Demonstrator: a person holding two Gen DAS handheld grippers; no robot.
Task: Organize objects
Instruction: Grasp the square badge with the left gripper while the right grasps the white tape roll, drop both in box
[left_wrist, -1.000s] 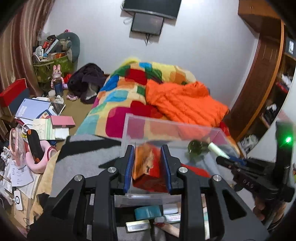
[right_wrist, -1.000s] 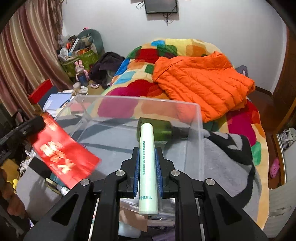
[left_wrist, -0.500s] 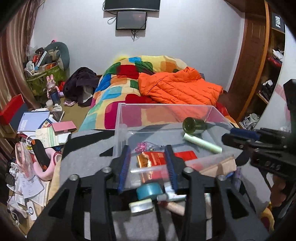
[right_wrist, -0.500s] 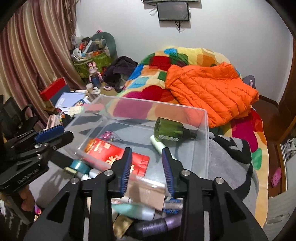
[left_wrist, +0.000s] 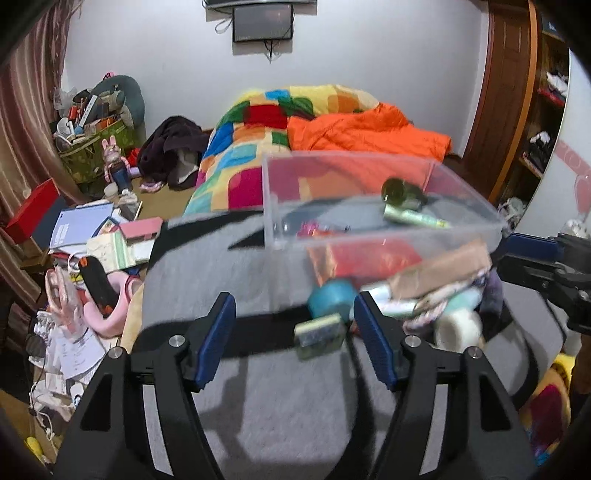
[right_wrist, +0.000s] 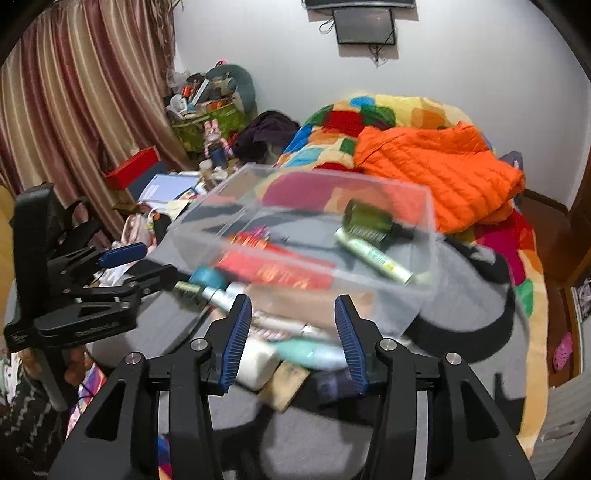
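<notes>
A clear plastic box (left_wrist: 461, 195) (right_wrist: 430, 236) stands on a grey and black blanket (left_wrist: 221, 266). Inside lie a green bottle (left_wrist: 400, 192) (right_wrist: 365, 221), a pale green tube (left_wrist: 413, 218) (right_wrist: 373, 256) and a red packet (left_wrist: 373, 258) (right_wrist: 273, 271). A pile of loose toiletries (left_wrist: 424, 299) (right_wrist: 280, 332) lies in front of the box, with a teal round tin (left_wrist: 330, 295) and a small green case (left_wrist: 319, 334). My left gripper (left_wrist: 295, 339) is open and empty, just before the pile. My right gripper (right_wrist: 291, 339) is open and empty above the pile.
A colourful quilt (left_wrist: 251, 147) and an orange jacket (right_wrist: 436, 166) lie on the bed behind the box. Books, papers and a pink object (left_wrist: 107, 251) clutter the floor at the left. Curtains (right_wrist: 74, 110) hang at the left. A wooden shelf unit (left_wrist: 524, 92) stands at the right.
Both grippers opened and pulled back from the box. The red packet left my left gripper and the pale green tube left my right gripper; both now lie inside the box.
</notes>
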